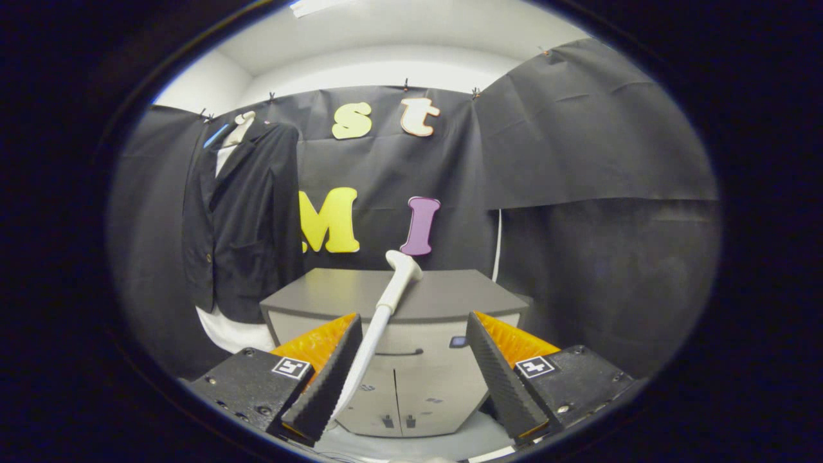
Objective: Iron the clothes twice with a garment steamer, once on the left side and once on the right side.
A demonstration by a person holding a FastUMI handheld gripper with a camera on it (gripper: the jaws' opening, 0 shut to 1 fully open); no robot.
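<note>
A white garment steamer wand (388,303) slants up between my fingers, with its head over the top of a grey cabinet (450,292). Its lower shaft runs close along the inner side of the left finger (328,379), while the right finger (498,373) stands well apart from it. My gripper (411,318) is open, and I cannot tell whether the left finger touches the wand. A dark jacket (238,218) over a white shirt hangs on the booth wall, beyond the fingers and left of the cabinet.
The cabinet stands just ahead of the fingers, its doors and small handles facing me. A white hem (225,331) hangs out below the jacket. A thin white cable (497,244) runs down the wall behind the cabinet's right side.
</note>
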